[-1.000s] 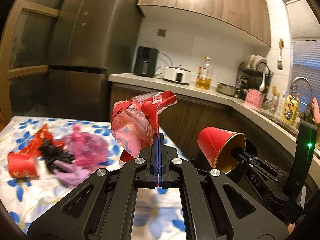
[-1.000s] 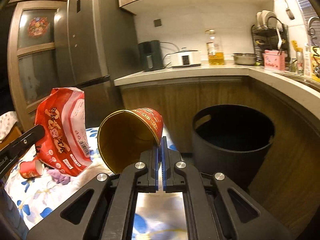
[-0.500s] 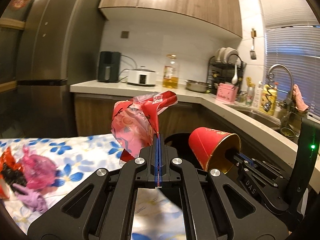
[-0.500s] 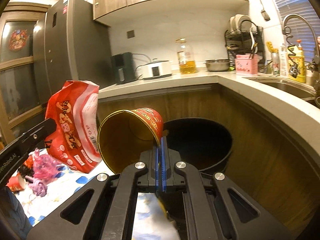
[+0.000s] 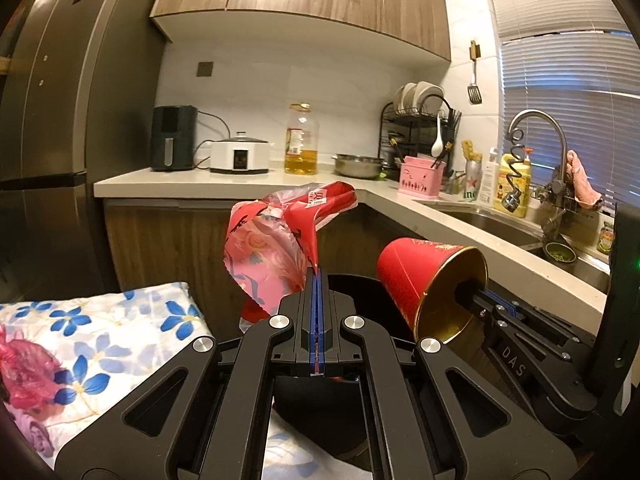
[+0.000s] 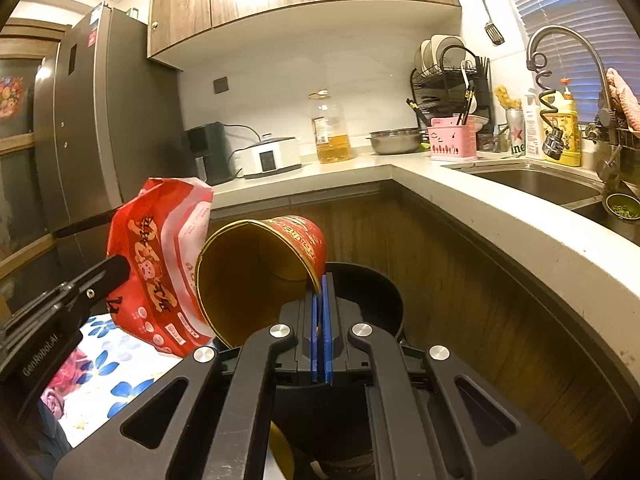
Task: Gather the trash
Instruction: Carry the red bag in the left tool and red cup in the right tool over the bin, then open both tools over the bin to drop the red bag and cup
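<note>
Both grippers have swung away from the blue-flowered white tablecloth (image 5: 120, 328) toward the kitchen corner, and the round black plastic trash bin (image 6: 372, 300), off to the right a second ago, now sits straight ahead beneath them; the small red cup and most of the litter seen on the cloth earlier have slid out of the left view, leaving only a crumpled pink wrapper (image 5: 24, 364) at the left edge.

Left gripper (image 5: 317, 280) has its blue pads pressed fully together on a corner of the crumpled red and pink plastic snack bag (image 5: 272, 248), which stands up above the jaws, in the air in front of the bin; from the right view the same bag (image 6: 160, 264) hangs just left of the cup.

Right gripper (image 6: 321, 280) is closed nearly tight on the rim of the red paper cup with a gold lining (image 6: 260, 272); the cup lies tilted on its side, mouth toward the camera, its gold inside bare as far as can be seen; it hovers above the near rim of the bin.

Little of the bin's dark inside shows; whether anything lies in it I cannot tell.

Behind, on the pale countertop (image 6: 480, 200), stands a clear plastic bottle (image 6: 330, 128) roughly a third full of amber oil.
</note>
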`<control>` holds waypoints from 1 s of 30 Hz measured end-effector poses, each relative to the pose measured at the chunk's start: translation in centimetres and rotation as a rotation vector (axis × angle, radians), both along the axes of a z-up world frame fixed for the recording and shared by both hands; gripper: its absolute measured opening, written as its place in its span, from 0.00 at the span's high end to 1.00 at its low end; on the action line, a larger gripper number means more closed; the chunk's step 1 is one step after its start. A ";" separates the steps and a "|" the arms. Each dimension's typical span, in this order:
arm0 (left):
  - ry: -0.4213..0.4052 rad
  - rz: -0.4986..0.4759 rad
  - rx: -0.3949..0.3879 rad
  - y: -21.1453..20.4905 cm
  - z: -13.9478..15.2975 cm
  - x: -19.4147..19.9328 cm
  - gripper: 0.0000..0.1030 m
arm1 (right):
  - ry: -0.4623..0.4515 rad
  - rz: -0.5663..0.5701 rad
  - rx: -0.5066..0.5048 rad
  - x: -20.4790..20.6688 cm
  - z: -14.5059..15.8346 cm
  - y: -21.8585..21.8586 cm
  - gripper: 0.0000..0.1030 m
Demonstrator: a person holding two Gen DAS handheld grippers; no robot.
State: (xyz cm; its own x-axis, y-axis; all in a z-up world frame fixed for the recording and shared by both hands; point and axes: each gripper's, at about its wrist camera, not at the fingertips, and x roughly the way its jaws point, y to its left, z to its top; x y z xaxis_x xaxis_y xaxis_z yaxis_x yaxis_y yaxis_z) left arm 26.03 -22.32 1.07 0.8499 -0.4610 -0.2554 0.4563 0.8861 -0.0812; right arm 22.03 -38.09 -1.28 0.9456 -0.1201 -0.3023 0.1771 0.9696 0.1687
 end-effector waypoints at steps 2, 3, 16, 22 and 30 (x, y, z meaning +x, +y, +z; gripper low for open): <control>0.005 -0.010 0.000 -0.5 -0.2 0.6 1.00 | 0.002 -0.004 -0.001 0.3 0.0 -0.3 0.97; 0.008 -0.013 0.001 -0.7 -0.3 0.9 1.00 | 0.003 -0.007 -0.001 0.5 -0.1 -0.5 0.97; 0.035 -0.067 -0.020 -2.6 -1.3 4.6 1.00 | 0.022 -0.025 0.007 2.6 -0.6 -1.5 0.97; 0.043 -0.102 -0.007 -3.3 -2.2 5.5 1.00 | 0.029 -0.024 0.002 3.6 -0.9 -1.4 0.97; 0.066 -0.098 -0.015 -2.9 -3.1 6.3 0.61 | 0.040 -0.025 0.008 4.6 -1.1 -1.6 0.97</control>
State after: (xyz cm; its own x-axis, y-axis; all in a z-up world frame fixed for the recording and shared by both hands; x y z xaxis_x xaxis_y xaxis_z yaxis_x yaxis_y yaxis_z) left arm 32.33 -25.20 -2.02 0.7820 -0.5452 -0.3020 0.5338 0.8360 -0.1272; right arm 26.59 -39.71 -2.42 0.9296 -0.1406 -0.3406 0.2076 0.9635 0.1688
